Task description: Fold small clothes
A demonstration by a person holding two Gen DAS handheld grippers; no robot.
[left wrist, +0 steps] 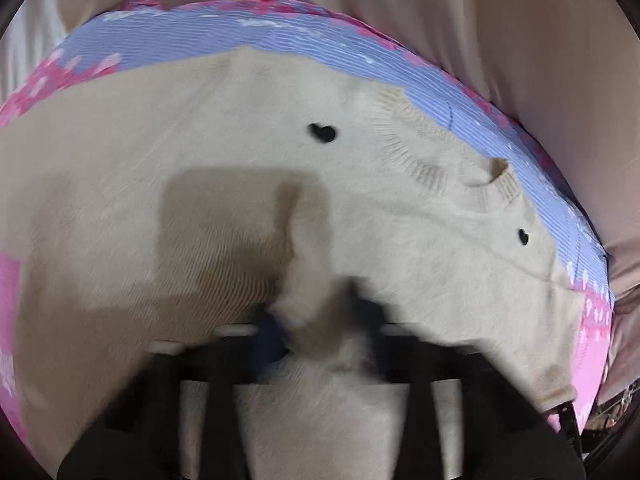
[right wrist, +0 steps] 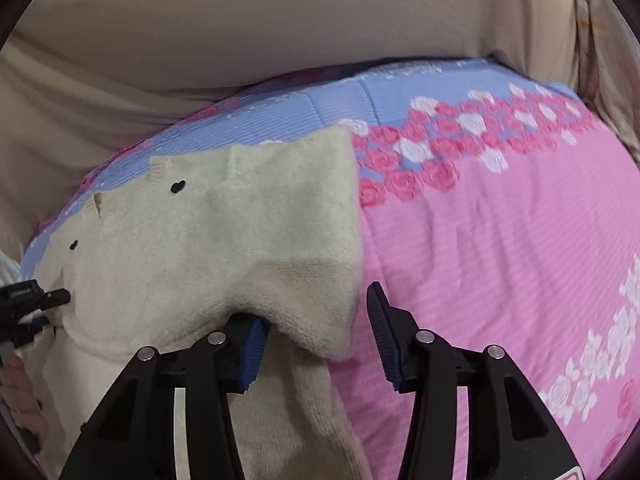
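A cream knitted sweater point(left wrist: 240, 140) with small black heart buttons point(left wrist: 322, 133) lies spread on a pink and blue flowered quilt point(left wrist: 240, 36). In the blurred left wrist view my left gripper point(left wrist: 316, 312) is shut on a raised fold of the knit near its middle. In the right wrist view the sweater point(right wrist: 200, 240) has its right edge draped over the left blue pad point(right wrist: 252, 348). My right gripper point(right wrist: 316, 312) stands open around that edge. Its other pad point(right wrist: 380, 332) is apart from the knit, above the quilt point(right wrist: 480, 240).
Beige cushioned fabric point(right wrist: 240, 20) rises behind the quilt. At the left edge of the right wrist view are a black piece of the other tool point(right wrist: 28, 296) and a person's hand point(right wrist: 20, 400). Bare pink quilt stretches to the right of the sweater.
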